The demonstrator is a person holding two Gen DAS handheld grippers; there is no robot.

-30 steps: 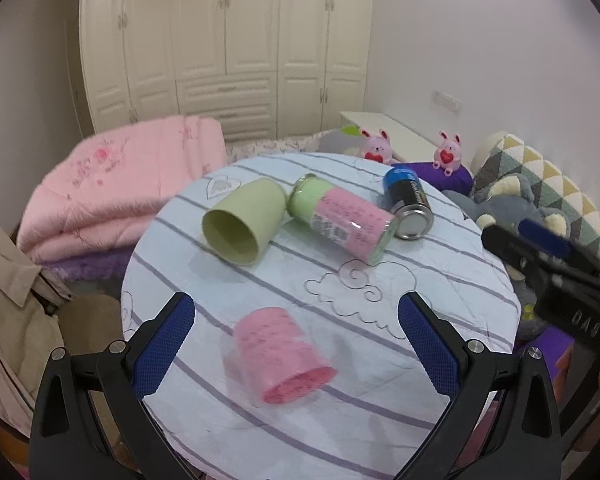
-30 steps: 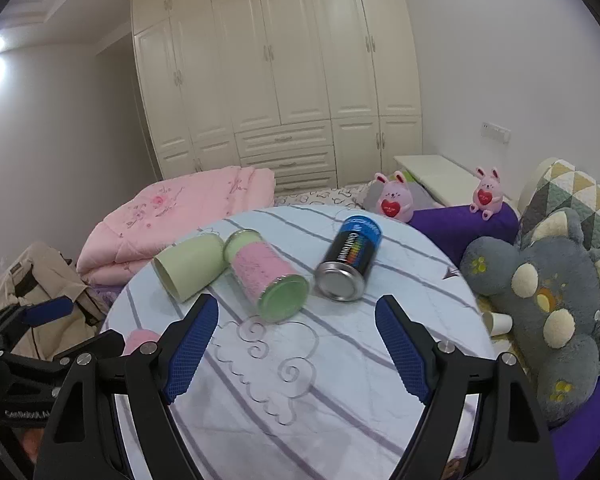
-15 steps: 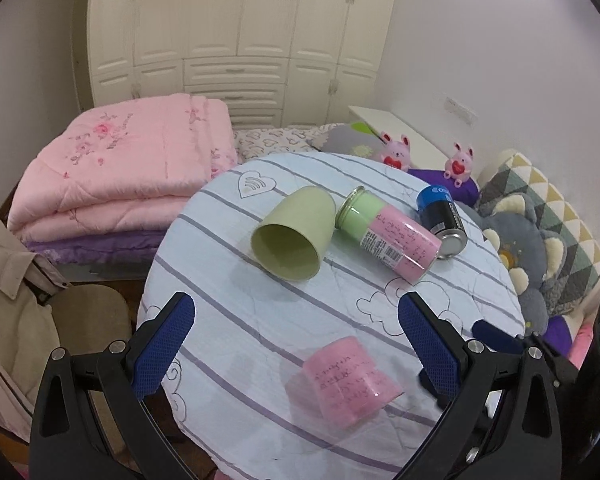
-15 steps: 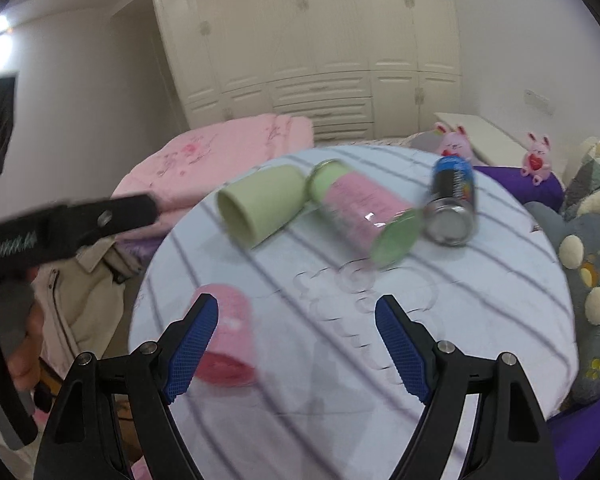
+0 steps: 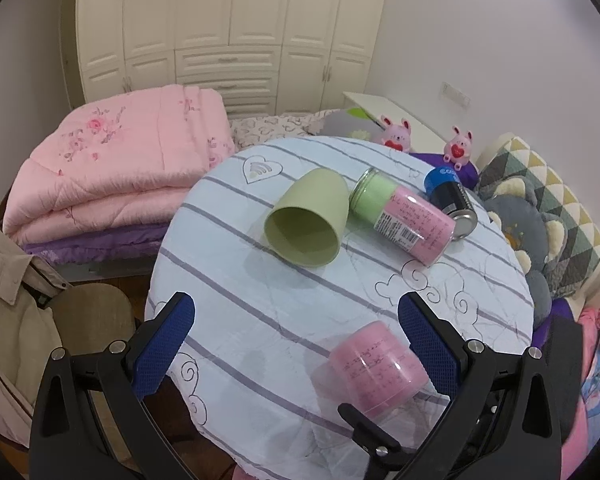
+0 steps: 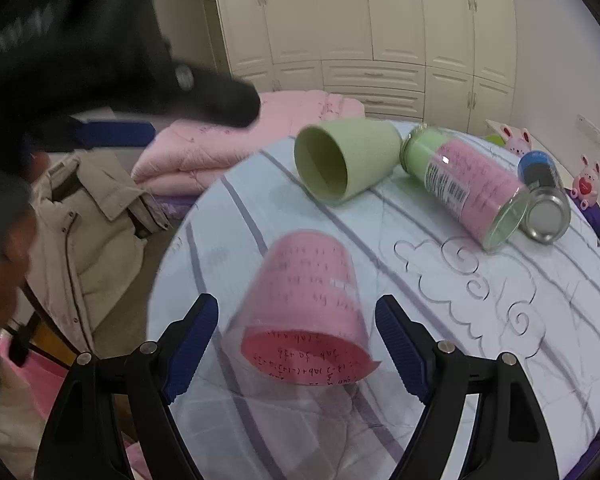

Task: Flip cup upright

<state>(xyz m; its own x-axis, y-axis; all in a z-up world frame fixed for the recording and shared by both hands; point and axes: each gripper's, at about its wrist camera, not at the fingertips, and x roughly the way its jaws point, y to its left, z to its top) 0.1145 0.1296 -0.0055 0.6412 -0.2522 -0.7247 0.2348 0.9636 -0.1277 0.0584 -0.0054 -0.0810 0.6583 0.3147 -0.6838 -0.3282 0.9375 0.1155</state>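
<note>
A clear cup with pink paper inside (image 6: 306, 312) lies on its side near the front edge of the round striped table (image 6: 480, 344), its mouth toward me; it also shows in the left wrist view (image 5: 376, 368). A green cup (image 5: 306, 218) lies on its side further back, also seen in the right wrist view (image 6: 344, 158). My right gripper (image 6: 296, 350) is open, its fingers on either side of the pink cup's mouth without touching. My left gripper (image 5: 296, 344) is open and empty above the table's front left, the pink cup by its right finger.
A green-and-pink jar (image 5: 400, 216) and a blue can (image 5: 452, 200) lie on their sides behind the cups. A folded pink quilt (image 5: 112, 172) is at the left, plush toys (image 5: 516, 224) at the right, a beige jacket (image 6: 80, 232) beside the table.
My right gripper has swung left and forward so the pink cup now sits between its fingers. My left gripper has pulled back and leftward, so the pink cup has shifted to its right.
</note>
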